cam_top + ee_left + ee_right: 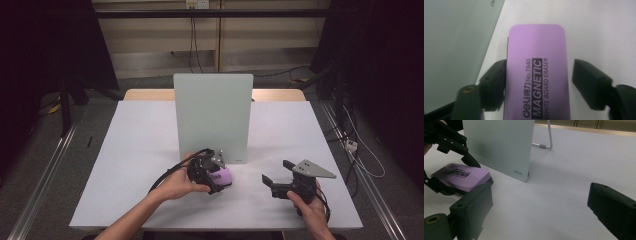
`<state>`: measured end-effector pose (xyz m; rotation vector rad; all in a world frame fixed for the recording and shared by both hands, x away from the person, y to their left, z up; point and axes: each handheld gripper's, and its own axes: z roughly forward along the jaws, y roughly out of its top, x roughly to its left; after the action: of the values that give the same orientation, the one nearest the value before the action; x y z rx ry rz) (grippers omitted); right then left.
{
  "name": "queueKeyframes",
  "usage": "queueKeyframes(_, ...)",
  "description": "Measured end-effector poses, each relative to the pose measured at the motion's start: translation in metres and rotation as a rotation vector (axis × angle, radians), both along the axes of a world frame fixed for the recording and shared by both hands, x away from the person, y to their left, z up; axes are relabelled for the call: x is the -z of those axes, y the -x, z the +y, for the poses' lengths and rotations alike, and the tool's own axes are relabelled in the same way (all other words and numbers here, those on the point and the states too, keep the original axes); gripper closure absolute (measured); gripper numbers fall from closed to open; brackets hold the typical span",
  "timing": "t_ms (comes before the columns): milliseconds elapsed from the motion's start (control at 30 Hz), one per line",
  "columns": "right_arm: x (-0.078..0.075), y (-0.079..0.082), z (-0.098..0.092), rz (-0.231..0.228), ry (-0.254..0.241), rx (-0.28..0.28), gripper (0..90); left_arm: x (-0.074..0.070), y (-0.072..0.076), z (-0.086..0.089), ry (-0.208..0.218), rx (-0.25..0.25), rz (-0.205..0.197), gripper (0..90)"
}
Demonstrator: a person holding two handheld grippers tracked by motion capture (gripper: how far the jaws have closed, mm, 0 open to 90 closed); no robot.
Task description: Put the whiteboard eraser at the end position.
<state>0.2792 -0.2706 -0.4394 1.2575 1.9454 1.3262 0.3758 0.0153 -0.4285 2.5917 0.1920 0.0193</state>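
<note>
A purple magnetic whiteboard eraser lies flat on the white table, just in front of an upright pale green board. My left gripper straddles the eraser with its jaws open. In the left gripper view one jaw sits against the eraser's side and the other stands off with a clear gap. My right gripper hovers open over bare table to the right, with nothing between its jaws.
The board stands on a metal wire foot at the table's middle and blocks the area behind it. Cables and dark stands line the floor on both sides.
</note>
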Motion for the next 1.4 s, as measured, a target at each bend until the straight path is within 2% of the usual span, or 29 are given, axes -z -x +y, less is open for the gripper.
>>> queueKeyframes(67, 0.0, 0.0, 0.0, 0.0, 0.002, 0.0, 5.9, -0.001, 0.001, 0.001, 0.02, -0.018, -0.011, 21.9)
queueKeyframes(167, 0.0, 0.001, 0.0, -0.003, 0.006, 0.003, 5.9, -0.006, 0.003, 0.004, 0.053, -0.047, -0.038, 7.3)
queueKeyframes(200, -0.001, 0.001, 0.001, -0.002, 0.006, 0.003, 5.9, -0.007, 0.004, 0.005, 0.066, -0.049, -0.037, 6.3)
queueKeyframes(233, -0.001, 0.001, 0.001, -0.001, 0.006, 0.004, 5.9, -0.01, 0.004, 0.007, 0.07, -0.058, -0.047, 7.0)
queueKeyframes(267, -0.001, 0.001, 0.001, 0.0, 0.005, 0.003, 5.9, -0.011, 0.005, 0.009, 0.11, -0.071, -0.046, 7.1)
queueKeyframes(300, -0.001, 0.001, 0.001, -0.004, 0.009, 0.002, 5.9, -0.013, 0.006, 0.011, 0.123, -0.081, -0.049, 6.9)
queueKeyframes(333, -0.001, 0.002, 0.001, -0.006, 0.012, 0.002, 5.9, -0.015, 0.006, 0.013, 0.133, -0.093, -0.057, 6.9)
queueKeyframes(367, -0.002, 0.003, 0.002, -0.007, 0.013, 0.003, 5.9, -0.02, 0.007, 0.016, 0.116, -0.104, -0.082, 6.9)
queueKeyframes(400, -0.002, 0.003, 0.002, -0.008, 0.013, 0.004, 5.8, -0.02, 0.006, 0.018, 0.16, -0.108, -0.063, 6.9)
queueKeyframes(467, -0.001, 0.003, 0.001, -0.006, 0.01, 0.009, 5.8, -0.026, 0.004, 0.024, 0.181, -0.13, -0.051, 6.8)
queueKeyframes(500, -0.001, 0.003, 0.001, -0.005, 0.008, 0.009, 5.9, -0.027, 0.002, 0.026, 0.207, -0.144, -0.045, 6.8)
queueKeyframes(533, -0.001, 0.002, 0.001, -0.005, 0.008, 0.01, 5.9, -0.029, 0.001, 0.028, 0.198, -0.155, -0.052, 6.7)
queueKeyframes(567, -0.001, 0.002, 0.001, -0.003, 0.009, 0.009, 5.8, -0.029, 0.0, 0.03, 0.223, -0.153, -0.04, 6.7)
queueKeyframes(633, -0.001, 0.002, 0.001, -0.006, 0.014, 0.006, 5.8, -0.031, -0.002, 0.033, 0.224, -0.172, -0.057, 6.7)
queueKeyframes(700, -0.001, 0.002, 0.001, -0.005, 0.014, 0.009, 5.9, -0.034, -0.003, 0.037, 0.249, -0.2, -0.058, 6.7)
queueKeyframes(767, -0.001, 0.002, 0.001, -0.004, 0.01, 0.012, 5.8, -0.037, -0.004, 0.042, 0.28, -0.218, -0.041, 6.7)
queueKeyframes(833, -0.001, 0.003, 0.0, -0.005, 0.013, 0.014, 5.9, -0.041, -0.004, 0.047, 0.299, -0.258, -0.057, 6.6)
queueKeyframes(933, -0.001, 0.003, 0.001, -0.006, 0.012, 0.015, 5.9, -0.045, -0.003, 0.054, 0.314, -0.301, -0.085, 6.5)
queueKeyframes(1000, -0.001, 0.003, 0.001, -0.003, 0.014, 0.015, 5.8, -0.047, -0.001, 0.058, 0.338, -0.314, -0.097, 6.5)
queueKeyframes(1100, -0.001, 0.003, 0.001, -0.003, 0.012, 0.017, 5.8, -0.046, 0.002, 0.064, 0.345, -0.352, -0.139, 6.2)
queueKeyframes(1300, -0.001, 0.003, 0.001, -0.002, 0.014, 0.02, 5.8, -0.045, 0.007, 0.077, 0.362, -0.404, -0.165, 6.1)
queueKeyframes(1367, -0.001, 0.003, 0.001, -0.002, 0.015, 0.02, 5.8, -0.047, 0.009, 0.081, 0.355, -0.404, -0.182, 6.1)
queueKeyframes(1400, -0.001, 0.004, 0.002, -0.001, 0.014, 0.019, 5.8, -0.048, 0.01, 0.083, 0.366, -0.409, -0.176, 6.2)
